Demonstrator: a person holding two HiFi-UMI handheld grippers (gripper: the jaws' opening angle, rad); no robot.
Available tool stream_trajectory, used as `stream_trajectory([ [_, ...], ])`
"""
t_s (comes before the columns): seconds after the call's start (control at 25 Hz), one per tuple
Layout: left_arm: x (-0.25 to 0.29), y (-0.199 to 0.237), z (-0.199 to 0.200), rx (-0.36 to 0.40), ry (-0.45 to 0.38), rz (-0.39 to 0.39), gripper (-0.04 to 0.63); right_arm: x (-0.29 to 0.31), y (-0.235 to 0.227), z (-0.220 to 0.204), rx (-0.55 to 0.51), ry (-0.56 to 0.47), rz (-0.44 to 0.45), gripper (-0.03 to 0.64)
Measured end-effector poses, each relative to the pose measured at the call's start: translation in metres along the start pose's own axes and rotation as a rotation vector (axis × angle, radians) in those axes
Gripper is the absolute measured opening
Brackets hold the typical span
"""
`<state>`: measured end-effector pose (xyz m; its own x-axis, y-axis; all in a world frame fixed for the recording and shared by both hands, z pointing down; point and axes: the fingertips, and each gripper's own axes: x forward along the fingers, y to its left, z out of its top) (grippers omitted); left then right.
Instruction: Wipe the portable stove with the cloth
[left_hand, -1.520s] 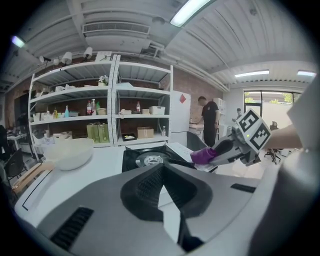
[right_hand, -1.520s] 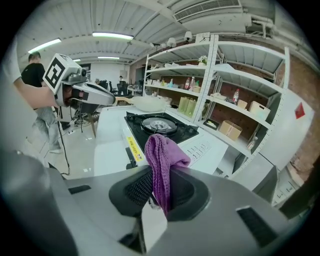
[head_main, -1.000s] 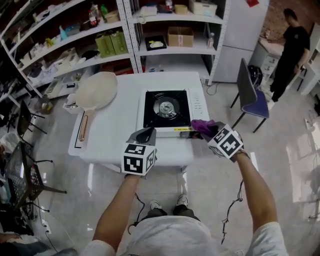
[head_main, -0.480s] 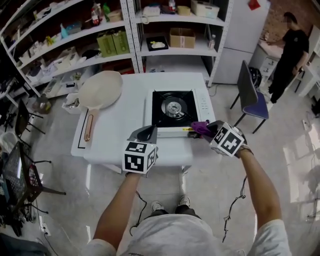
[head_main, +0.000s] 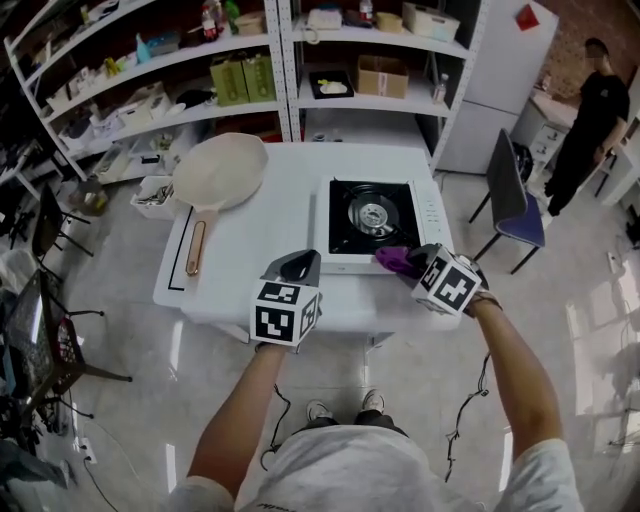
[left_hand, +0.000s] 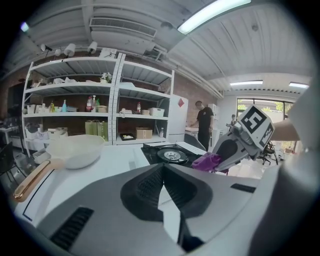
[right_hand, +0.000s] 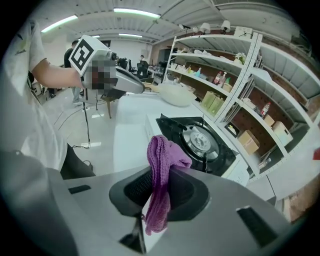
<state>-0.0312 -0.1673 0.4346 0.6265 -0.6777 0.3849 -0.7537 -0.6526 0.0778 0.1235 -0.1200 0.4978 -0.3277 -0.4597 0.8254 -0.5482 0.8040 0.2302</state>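
Observation:
The portable stove (head_main: 348, 232), black-topped with a round burner and a white body, stands on the right half of the white table (head_main: 262, 238). My right gripper (head_main: 402, 263) is shut on a purple cloth (head_main: 396, 259) at the stove's front edge, right of its middle. In the right gripper view the cloth (right_hand: 163, 152) hangs out of the shut jaws, with the stove (right_hand: 199, 141) just ahead. My left gripper (head_main: 297, 264) hovers over the table's front edge, left of the stove, shut and empty. The left gripper view shows the stove (left_hand: 169, 153) and the cloth (left_hand: 207, 161).
A cream pan (head_main: 219, 172) with a wooden handle lies on the table's left side. A small basket (head_main: 157, 197) sits off its left edge. Shelves (head_main: 250, 75) stand behind, a chair (head_main: 512, 190) to the right, and a person (head_main: 584, 120) at the far right.
The head view has swung, so the table sits further right in the picture. The right gripper with the cloth has shifted left along the stove's front edge. The left gripper stays put.

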Motion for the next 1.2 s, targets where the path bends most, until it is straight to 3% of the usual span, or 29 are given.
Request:
stream_trajectory([
  [0.76,-0.027,0.068,-0.007,-0.044,-0.021,0.022,0.003,0.053,0.040,0.108,-0.034,-0.064,0.112,0.064],
  [1.2,-0.041,0.092,-0.009,-0.059,-0.036,0.050,0.003,0.063,0.055,0.147,-0.027,-0.115,0.173,0.064],
])
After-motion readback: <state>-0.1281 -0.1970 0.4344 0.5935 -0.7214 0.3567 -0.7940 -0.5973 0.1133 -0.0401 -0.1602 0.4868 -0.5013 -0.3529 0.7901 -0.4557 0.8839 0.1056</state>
